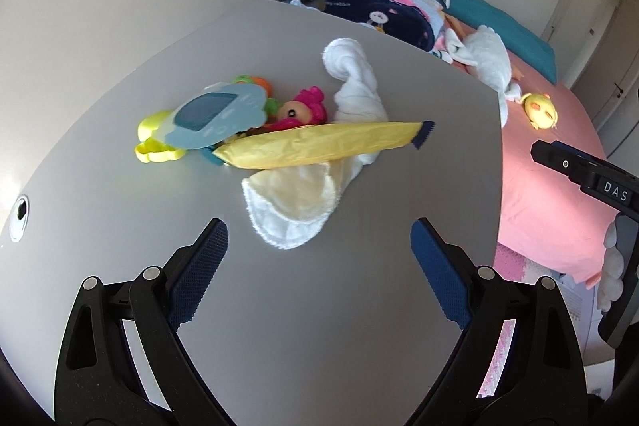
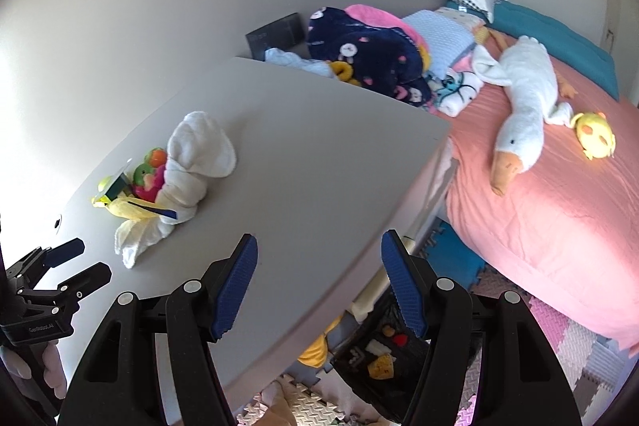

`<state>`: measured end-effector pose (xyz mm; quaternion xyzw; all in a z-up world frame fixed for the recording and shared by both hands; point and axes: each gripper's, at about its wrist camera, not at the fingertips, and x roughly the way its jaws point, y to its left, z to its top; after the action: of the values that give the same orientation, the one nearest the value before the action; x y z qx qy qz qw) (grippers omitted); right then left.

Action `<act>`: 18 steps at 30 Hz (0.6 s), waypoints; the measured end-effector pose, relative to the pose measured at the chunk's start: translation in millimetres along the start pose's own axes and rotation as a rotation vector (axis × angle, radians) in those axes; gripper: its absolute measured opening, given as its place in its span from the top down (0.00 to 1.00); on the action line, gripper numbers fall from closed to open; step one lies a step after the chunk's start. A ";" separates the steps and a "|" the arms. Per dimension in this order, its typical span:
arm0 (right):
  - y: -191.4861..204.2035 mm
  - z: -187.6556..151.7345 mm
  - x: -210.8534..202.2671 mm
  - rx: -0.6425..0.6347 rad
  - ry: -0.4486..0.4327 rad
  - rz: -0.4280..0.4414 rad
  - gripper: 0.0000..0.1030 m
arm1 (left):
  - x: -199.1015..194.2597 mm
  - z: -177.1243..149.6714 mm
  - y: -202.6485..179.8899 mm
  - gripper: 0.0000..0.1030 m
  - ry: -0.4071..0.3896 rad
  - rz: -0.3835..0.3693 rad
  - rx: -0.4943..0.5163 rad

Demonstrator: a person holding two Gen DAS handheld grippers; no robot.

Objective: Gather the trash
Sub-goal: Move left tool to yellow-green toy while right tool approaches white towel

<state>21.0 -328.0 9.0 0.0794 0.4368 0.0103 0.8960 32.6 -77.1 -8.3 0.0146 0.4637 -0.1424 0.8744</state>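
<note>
A yellow wrapper (image 1: 315,144) with a dark serrated end lies on the grey table (image 1: 279,286), across a white cloth (image 1: 359,94) and next to plastic toys (image 1: 207,118). My left gripper (image 1: 319,238) is open and empty, a short way in front of the wrapper and the cloth's near end (image 1: 291,210). My right gripper (image 2: 317,250) is open and empty above the table's right edge. From the right wrist view the wrapper (image 2: 131,208) lies far left, and the left gripper (image 2: 78,260) shows open beside it.
A bed with a pink sheet (image 2: 539,210) stands right of the table, with a plush goose (image 2: 523,106), a yellow plush (image 2: 595,136) and piled blankets (image 2: 367,50). A dark bin (image 2: 375,350) with scraps sits on the foam floor mat below the table edge.
</note>
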 end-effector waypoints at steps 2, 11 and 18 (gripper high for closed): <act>10.9 4.9 6.9 -0.015 0.004 0.019 0.37 | -2.1 -2.4 12.0 0.13 0.000 0.019 -0.020; 47.5 20.6 23.1 -0.074 0.012 0.073 0.37 | -11.0 -9.6 59.6 0.13 -0.004 0.091 -0.108; 70.1 31.6 33.1 -0.109 0.015 0.094 0.37 | -9.1 -10.5 84.2 0.13 0.000 0.118 -0.149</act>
<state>69.8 -260.1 12.9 0.0507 0.4382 0.0769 0.8941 41.4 7.5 -15.8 -0.0234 0.4713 -0.0557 0.8799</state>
